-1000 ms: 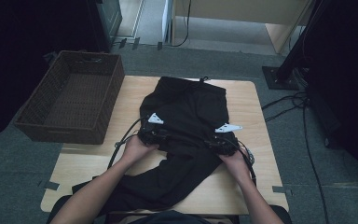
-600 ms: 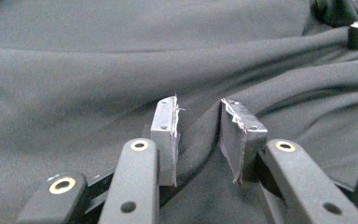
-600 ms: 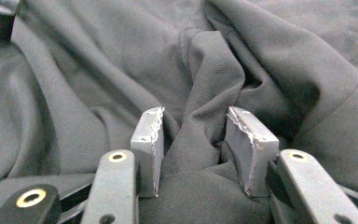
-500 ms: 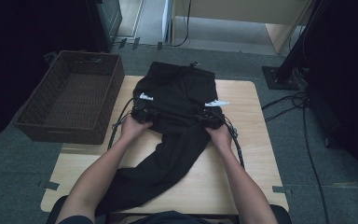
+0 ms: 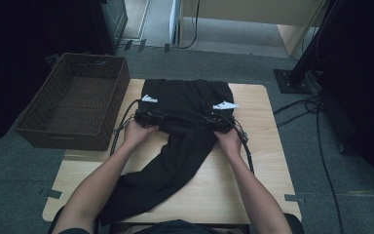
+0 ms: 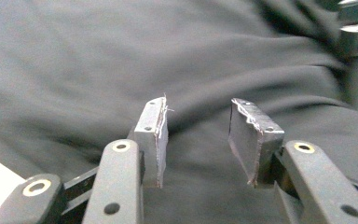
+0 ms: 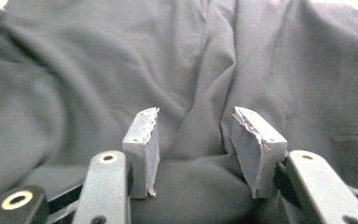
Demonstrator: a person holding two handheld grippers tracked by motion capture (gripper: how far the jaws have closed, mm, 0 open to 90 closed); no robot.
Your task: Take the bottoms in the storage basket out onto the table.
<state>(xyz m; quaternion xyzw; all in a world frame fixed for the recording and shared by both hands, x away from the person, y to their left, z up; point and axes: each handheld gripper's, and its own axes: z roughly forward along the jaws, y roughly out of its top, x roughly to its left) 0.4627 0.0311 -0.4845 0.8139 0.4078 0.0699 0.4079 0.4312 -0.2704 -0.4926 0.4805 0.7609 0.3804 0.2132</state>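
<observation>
grippers (image 5: 148,117) (image 5: 219,119) open over black garment (image 5: 190,97)

The high view is dim and soft, with both side edges sinking into near black. The pale tabletop (image 5: 263,161) catches the most light, while the black garment (image 5: 190,102) loses its folds in shadow. In both gripper views the cloth reads washed-out grey with soft, low contrast; the fingers (image 6: 151,135) stay fairly sharp, and the far folds blur.
</observation>
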